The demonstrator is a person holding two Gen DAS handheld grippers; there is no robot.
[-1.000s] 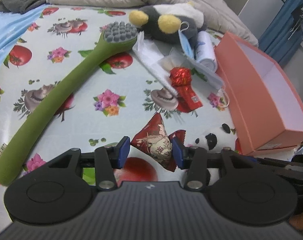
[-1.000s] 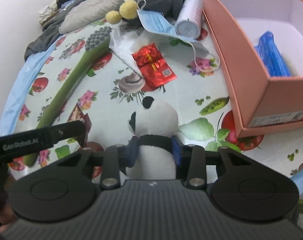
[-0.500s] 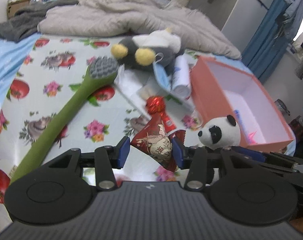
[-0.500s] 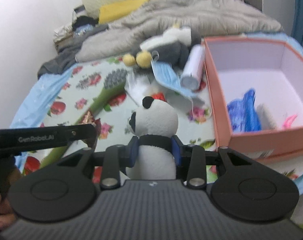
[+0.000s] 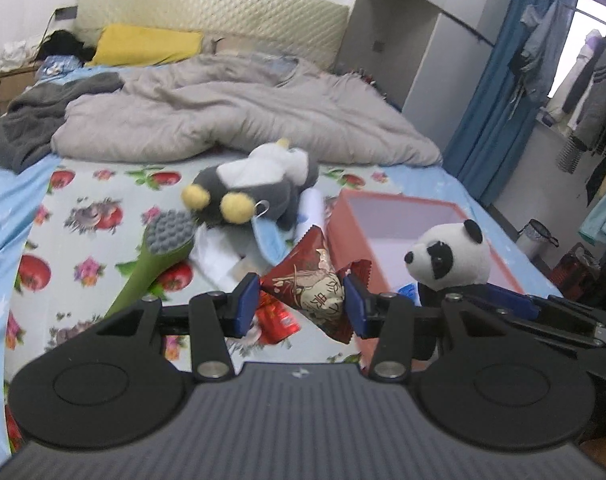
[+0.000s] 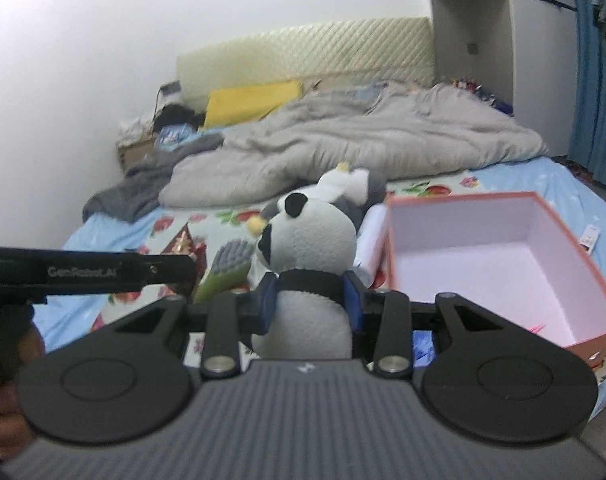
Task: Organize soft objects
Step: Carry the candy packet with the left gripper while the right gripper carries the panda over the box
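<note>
Both tongs had risen well clear of the bed [image 5: 83, 200] within the last second, each carrying its load up from the flowered sheet, which put the two items ready to travel to the pink box [image 6: 483, 240]. The left tongs [image 5: 303, 300] were clamped about halfway closed on one red snack packet [image 5: 315, 284]; the right tongs [image 6: 309, 296] were pinched on the black collar of one panda plush [image 6: 307, 240]. Left lying on the sheet were one penguin plush [image 5: 259, 188], one green brush [image 5: 159, 256], one blue face mask [image 5: 269, 240], one white bottle [image 5: 313, 208] and one smaller red wrapper [image 5: 277, 320].
</note>
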